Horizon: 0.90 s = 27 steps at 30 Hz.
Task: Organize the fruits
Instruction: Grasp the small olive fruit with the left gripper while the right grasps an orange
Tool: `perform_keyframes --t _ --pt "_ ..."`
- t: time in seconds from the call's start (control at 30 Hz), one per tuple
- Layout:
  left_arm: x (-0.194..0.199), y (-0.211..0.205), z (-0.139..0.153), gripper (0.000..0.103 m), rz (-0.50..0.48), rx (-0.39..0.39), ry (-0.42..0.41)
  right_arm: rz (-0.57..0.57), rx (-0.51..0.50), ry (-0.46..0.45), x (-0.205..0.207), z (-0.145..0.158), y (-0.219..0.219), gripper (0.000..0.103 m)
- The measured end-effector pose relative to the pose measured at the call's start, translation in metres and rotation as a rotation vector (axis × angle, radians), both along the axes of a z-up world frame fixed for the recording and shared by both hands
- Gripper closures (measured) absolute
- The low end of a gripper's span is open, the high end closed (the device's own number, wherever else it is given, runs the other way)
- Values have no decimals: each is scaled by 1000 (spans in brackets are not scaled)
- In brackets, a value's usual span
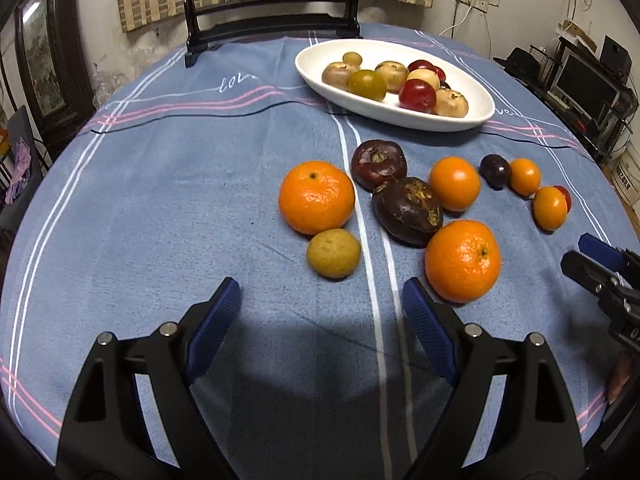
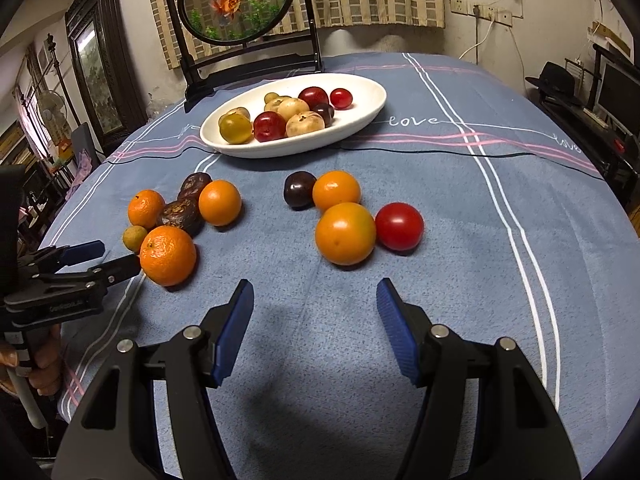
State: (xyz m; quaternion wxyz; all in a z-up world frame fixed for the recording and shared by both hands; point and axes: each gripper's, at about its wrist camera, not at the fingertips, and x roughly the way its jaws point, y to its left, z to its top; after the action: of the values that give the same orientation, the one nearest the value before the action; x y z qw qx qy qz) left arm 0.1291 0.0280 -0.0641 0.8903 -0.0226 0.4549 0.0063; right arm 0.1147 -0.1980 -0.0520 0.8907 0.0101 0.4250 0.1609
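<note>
L gripper [image 1: 321, 300] wide, empty; longan [image 1: 333, 253] just ahead. R gripper [image 2: 315, 298] half-open, empty. Risk: finger nudges mandarin [image 1: 462, 261], which rolls.

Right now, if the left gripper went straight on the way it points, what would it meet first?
Probably bare tablecloth: the open left gripper points down at the cloth. The small tan fruit lies just beyond its line and would come next, though depth is hard to judge here.

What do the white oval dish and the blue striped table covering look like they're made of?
White oval dish: likely glazed ceramic, smooth and evenly white with a soft sheen, though plastic can't be ruled out. Blue striped table covering: woven cloth, matte and mottled, with a creased fold line.
</note>
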Motion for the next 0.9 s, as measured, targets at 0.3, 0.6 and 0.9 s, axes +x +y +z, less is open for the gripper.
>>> perform_keyframes --t 0.3,0.6,0.9 --pt "8 -3 -2 65 10 22 14 3 -6 16 1 -3 2 39" --pt "4 -3 3 77 -4 -17 -31 10 -30 24 2 -4 4 39" --pt "0 -7 1 77 -25 -12 -35 36 -124 92 21 -11 17 39"
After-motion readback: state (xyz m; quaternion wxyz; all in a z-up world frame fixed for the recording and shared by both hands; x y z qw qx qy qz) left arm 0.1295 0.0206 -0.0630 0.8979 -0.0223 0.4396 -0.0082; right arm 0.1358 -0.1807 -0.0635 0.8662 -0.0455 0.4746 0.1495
